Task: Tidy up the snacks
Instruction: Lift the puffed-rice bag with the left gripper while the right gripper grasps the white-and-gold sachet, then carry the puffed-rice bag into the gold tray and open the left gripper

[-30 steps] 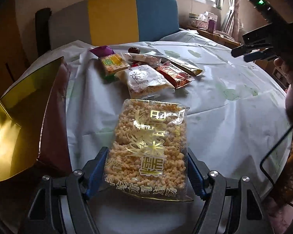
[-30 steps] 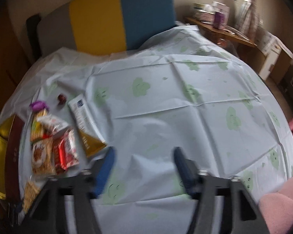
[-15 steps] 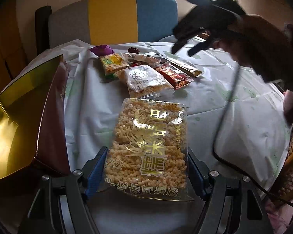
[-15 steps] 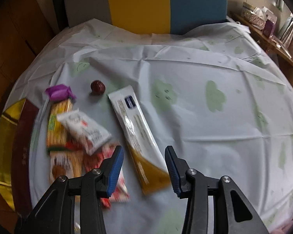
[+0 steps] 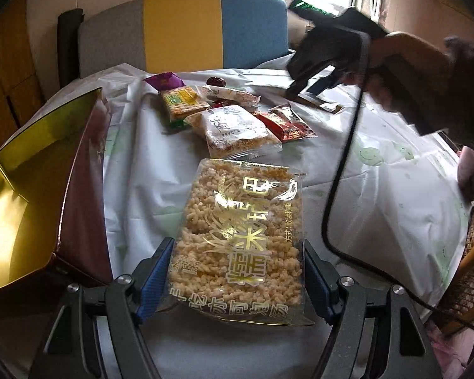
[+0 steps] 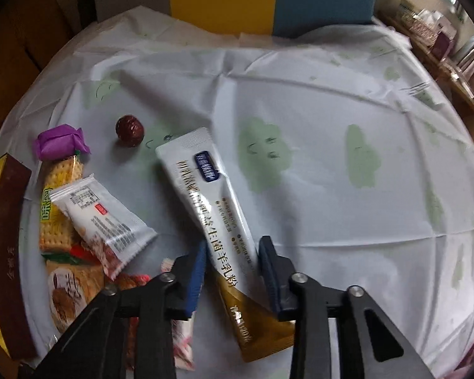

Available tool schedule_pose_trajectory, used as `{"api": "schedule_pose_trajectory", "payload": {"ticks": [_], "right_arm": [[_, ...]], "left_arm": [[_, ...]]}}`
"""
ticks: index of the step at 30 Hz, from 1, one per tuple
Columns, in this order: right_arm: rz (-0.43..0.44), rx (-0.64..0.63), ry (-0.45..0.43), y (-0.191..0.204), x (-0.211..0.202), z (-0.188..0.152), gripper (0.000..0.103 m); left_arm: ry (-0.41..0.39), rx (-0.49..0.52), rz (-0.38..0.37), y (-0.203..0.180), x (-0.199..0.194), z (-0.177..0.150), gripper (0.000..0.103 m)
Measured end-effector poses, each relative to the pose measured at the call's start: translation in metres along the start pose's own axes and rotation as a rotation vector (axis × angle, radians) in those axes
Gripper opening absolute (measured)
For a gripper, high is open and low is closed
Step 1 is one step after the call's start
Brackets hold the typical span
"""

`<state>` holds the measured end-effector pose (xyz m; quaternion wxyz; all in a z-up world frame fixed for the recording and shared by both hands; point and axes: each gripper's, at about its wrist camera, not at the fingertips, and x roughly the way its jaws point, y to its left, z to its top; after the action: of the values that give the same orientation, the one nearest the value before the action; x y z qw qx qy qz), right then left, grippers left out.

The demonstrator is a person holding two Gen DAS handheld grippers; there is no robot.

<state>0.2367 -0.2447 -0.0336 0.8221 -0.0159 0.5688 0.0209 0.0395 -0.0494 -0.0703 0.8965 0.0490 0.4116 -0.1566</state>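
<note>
A large clear bag of puffed rice crisps [image 5: 237, 208] with gold lettering lies lengthwise between my left gripper's blue pads. My left gripper [image 5: 238, 244] is shut on the bag's near end. My right gripper [image 6: 232, 246] points steeply down over a long white-and-gold sachet [image 6: 215, 202] on the tablecloth. Its jaws are closing with the sachet between them, a thin gap still showing on each side. In the left wrist view, the right gripper [image 5: 305, 90] hovers at the far right of the snack pile, held by a hand.
An open gold box with a maroon wall [image 5: 31, 173] stands at the table's left edge. A purple wrapper [image 6: 58, 140], cracker pack [image 6: 57, 202], red date [image 6: 129, 129], white packets [image 5: 237, 126] and red packets [image 5: 284, 123] lie clustered. A black cable [image 5: 338, 189] hangs across the right.
My right gripper swept left and down from the bare cloth to straddle the long sachet, and its jaws narrowed. My left gripper and the rice crisp bag stayed put.
</note>
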Motion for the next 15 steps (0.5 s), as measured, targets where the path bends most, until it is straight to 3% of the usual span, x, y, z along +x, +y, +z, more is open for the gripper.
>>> {"api": "schedule_pose_trajectory", "payload": {"ticks": [3,6,12,15], "right_arm": [[-0.029,0.004,-0.02,-0.014,-0.02,-0.013,0.032],[-0.04,0.023,0.024,-0.03,-0.029,-0.032,0.032],[-0.095,0.075,0.102,-0.059,-0.018,-0.076,0.033],[-0.091,0.097,0.089,-0.064,-0.017,-0.075,0.033]], "left_arm": [[0.0,0.002,0.004,-0.001,0.0,0.0,0.076],[0.0,0.001,0.005,-0.003,0.001,0.0,0.076],[0.003,0.01,0.016,-0.004,0.001,0.0,0.076],[0.004,0.024,0.024,-0.006,0.0,0.001,0.075]]}}
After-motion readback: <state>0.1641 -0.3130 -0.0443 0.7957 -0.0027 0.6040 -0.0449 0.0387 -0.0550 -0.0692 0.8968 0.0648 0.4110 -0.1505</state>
